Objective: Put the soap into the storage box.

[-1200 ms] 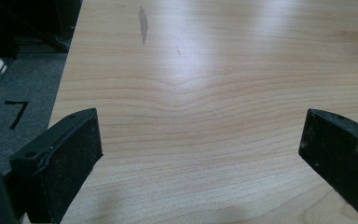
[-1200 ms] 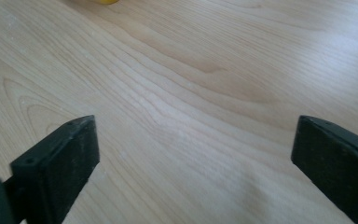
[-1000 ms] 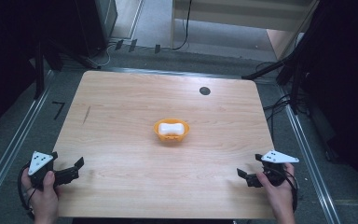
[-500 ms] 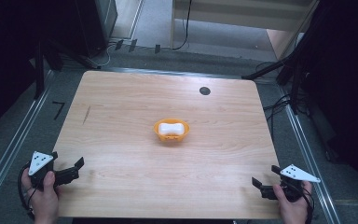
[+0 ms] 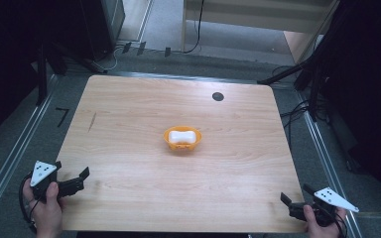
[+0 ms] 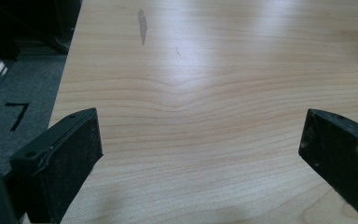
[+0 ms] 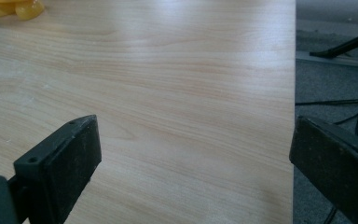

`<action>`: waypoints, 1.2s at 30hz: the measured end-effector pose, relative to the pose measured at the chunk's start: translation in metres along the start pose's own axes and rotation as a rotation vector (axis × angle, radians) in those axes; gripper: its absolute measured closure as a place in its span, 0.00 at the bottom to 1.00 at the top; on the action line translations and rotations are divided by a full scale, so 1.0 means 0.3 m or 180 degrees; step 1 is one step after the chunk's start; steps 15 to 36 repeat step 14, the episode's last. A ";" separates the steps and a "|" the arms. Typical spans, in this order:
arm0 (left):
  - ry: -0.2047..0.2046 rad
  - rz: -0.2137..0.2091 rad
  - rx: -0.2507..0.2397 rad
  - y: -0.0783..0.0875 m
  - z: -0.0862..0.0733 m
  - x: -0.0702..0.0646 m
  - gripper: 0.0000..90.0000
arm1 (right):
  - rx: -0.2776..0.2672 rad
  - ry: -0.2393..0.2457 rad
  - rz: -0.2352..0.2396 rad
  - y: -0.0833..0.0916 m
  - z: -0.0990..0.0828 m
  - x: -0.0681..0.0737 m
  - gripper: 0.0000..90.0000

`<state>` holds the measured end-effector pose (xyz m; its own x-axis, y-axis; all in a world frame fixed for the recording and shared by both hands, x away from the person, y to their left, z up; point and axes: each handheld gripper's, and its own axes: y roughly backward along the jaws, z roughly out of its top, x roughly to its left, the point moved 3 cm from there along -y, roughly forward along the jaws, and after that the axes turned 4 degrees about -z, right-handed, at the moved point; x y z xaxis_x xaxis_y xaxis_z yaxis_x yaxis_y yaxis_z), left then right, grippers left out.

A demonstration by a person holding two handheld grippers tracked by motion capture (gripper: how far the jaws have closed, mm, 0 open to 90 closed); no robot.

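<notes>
Since 1 s ago the right gripper (image 5: 297,202) has dropped back from beside the table's right side to its near right corner, while the left gripper (image 5: 72,182) and the orange bowl (image 5: 182,139) have not shifted.

From the high view, the bowl sits near the middle of the wooden table (image 5: 129,109) with a white object (image 5: 182,135) lying inside it, well apart from both grippers. A small dark disc (image 5: 218,96) lies near the far edge.

Along the left gripper view, the 2 jaws stand wide apart over bare wood, holding nothing.

Along the right gripper view, the jaws are likewise spread and empty, 1 of them hanging past the table edge; the bowl's rim (image 7: 14,8) peeks in at the top left.

My judgement: a reach from that corner risks knocking the light bowl aside if it comes in low.
</notes>
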<state>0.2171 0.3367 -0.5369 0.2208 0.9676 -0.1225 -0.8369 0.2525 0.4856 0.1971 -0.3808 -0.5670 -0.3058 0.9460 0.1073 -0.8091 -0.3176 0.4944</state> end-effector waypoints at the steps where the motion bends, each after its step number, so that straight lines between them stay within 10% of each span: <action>1: -0.0001 0.0000 0.0001 0.000 0.000 0.000 0.00 | -0.0038 0.0012 -0.0023 0.002 -0.002 0.003 0.03; 10: -0.0048 0.0028 0.0016 -0.001 0.000 -0.005 0.00 | -0.0269 -0.0105 -0.0144 0.013 -0.011 -0.008 0.04; 36: -0.0064 0.0032 0.0014 -0.001 -0.001 -0.007 0.00 | -0.0214 -0.0029 -0.0106 0.009 -0.013 0.008 0.04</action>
